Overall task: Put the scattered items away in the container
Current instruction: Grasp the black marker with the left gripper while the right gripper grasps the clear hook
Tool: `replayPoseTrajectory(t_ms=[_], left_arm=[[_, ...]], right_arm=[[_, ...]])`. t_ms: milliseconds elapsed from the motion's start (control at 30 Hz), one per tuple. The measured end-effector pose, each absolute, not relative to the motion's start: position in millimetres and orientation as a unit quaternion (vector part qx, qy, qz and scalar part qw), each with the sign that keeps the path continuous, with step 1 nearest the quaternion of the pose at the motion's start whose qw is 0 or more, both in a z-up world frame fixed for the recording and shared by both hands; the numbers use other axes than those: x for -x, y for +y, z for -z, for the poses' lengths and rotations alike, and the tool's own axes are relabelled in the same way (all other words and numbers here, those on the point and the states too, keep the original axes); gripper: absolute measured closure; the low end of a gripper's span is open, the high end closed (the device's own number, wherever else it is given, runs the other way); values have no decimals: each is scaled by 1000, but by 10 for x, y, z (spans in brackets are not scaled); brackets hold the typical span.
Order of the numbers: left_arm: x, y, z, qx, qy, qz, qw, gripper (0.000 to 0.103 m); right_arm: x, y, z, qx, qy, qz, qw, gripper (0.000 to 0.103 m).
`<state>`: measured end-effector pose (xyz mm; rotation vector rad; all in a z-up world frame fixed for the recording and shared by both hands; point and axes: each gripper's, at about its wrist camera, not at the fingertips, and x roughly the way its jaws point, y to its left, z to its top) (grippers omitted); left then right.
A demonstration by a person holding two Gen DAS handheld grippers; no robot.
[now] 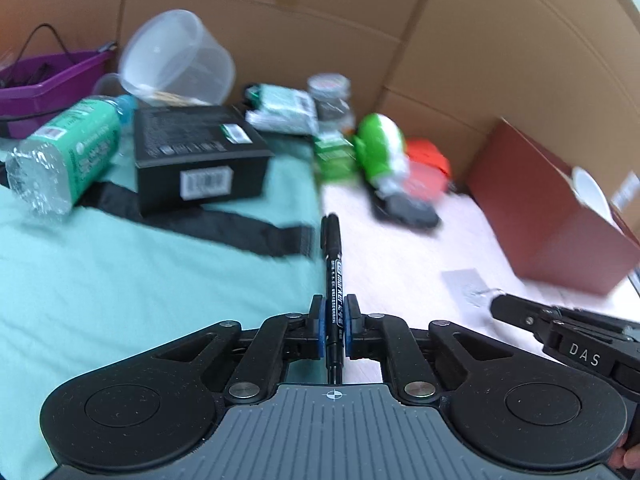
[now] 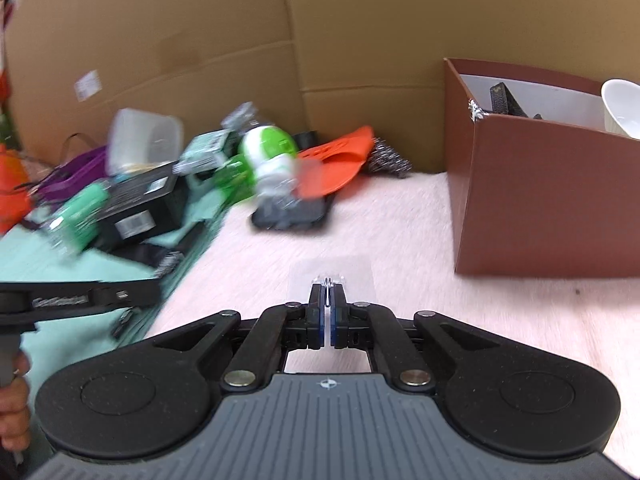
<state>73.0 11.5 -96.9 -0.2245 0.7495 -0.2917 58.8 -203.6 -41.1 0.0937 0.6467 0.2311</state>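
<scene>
My left gripper [image 1: 334,312] is shut on a black marker pen [image 1: 332,256] that points forward, held above the table. My right gripper [image 2: 328,300] is shut on a small clear plastic adhesive hook with a metal wire [image 2: 329,280], low over the pink table surface. The same clear hook shows in the left wrist view [image 1: 468,286] at the tip of my right gripper [image 1: 496,305]. The container is a brown cardboard box [image 2: 536,200] at the right, with a white bowl [image 2: 624,108] and a dark item inside; it also shows in the left wrist view [image 1: 548,204].
Scattered on the left: a black box [image 1: 200,156], a green-labelled water bottle [image 1: 68,152], a clear plastic tub [image 1: 176,60], a purple tray [image 1: 48,84], a green-white toy [image 1: 380,148], an orange item [image 2: 340,160]. A mint cloth [image 1: 120,280] covers the left table. Cardboard walls stand behind.
</scene>
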Motion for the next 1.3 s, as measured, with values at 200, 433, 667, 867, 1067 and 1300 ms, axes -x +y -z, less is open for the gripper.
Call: replayPoseTrajectory(t_ms=[200, 433, 667, 867, 1067, 1300], left_arm=[[-379, -14, 964, 90, 375, 165, 908, 96], [-402, -151, 948, 68, 368, 158, 914, 61], [-484, -216, 969, 60, 366, 157, 915, 57], [-513, -247, 973, 47, 367, 154, 916, 75], [-505, -273, 982, 39, 364, 159, 917, 64], [-493, -280, 977, 31, 365, 147, 919, 92]], right_arm=[[-177, -2015, 367, -28, 321, -153, 934, 100], [-119, -2018, 433, -16, 317, -146, 937, 96], [-166, -2001, 458, -7, 312, -149, 938, 80], [-192, -1888, 487, 31, 305, -153, 940, 83], [-160, -1840, 488, 55, 301, -159, 939, 91], [-135, -1874, 488, 37, 304, -160, 938, 100]])
